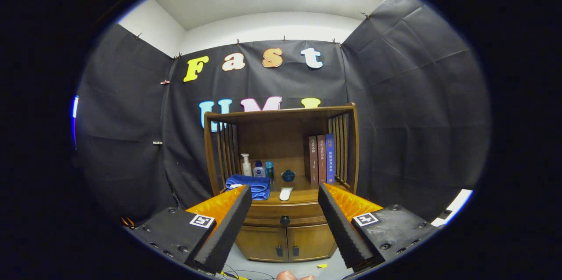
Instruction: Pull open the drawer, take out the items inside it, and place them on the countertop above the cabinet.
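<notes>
A wooden cabinet (281, 174) stands against the booth wall, well beyond my fingers. Its drawer (284, 215) is closed, with a dark round knob (285, 219) showing between my fingertips. The countertop (303, 195) above the drawer carries a folded blue towel (248, 184), a white flat object (286, 193), a small blue lidded pot (288, 175) and three small bottles (258, 168). My gripper (284, 193) is open, held back from the cabinet with nothing between its fingers. The drawer's contents are hidden.
Three upright books (321, 159) lean against the slatted right side of the shelf. Two small doors (286, 242) sit below the drawer. Cables (246, 274) and a yellow scrap (322, 265) lie on the floor in front. A fingertip (287, 276) shows under the gripper.
</notes>
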Action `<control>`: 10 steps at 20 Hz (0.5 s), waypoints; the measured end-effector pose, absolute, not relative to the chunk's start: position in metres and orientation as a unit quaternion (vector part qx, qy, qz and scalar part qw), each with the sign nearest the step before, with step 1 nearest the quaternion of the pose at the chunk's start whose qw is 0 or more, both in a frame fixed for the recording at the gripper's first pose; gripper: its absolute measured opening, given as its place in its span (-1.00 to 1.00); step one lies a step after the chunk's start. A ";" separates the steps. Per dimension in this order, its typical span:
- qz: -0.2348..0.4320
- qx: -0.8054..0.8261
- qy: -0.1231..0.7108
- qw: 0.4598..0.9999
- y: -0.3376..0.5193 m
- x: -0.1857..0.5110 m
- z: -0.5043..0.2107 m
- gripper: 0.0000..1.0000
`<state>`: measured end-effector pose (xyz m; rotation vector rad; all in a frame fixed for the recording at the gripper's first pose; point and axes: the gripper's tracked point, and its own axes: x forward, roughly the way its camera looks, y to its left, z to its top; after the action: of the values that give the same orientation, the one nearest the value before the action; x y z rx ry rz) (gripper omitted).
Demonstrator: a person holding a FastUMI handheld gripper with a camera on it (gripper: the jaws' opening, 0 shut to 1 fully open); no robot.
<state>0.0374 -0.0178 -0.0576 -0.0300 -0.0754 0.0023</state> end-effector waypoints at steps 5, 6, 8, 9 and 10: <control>-0.008 -0.033 -0.028 0.999 -0.018 0.040 -0.065 0.98; -0.010 -0.036 -0.024 0.999 -0.021 0.041 -0.067 0.98; -0.016 -0.033 -0.022 0.999 -0.025 0.043 -0.067 0.98; -0.016 -0.028 -0.023 0.999 -0.025 0.043 -0.067 0.98; -0.015 -0.025 -0.022 0.999 -0.025 0.044 -0.069 0.98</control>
<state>0.0436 -0.0251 -0.0694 -0.0497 -0.0439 -0.0291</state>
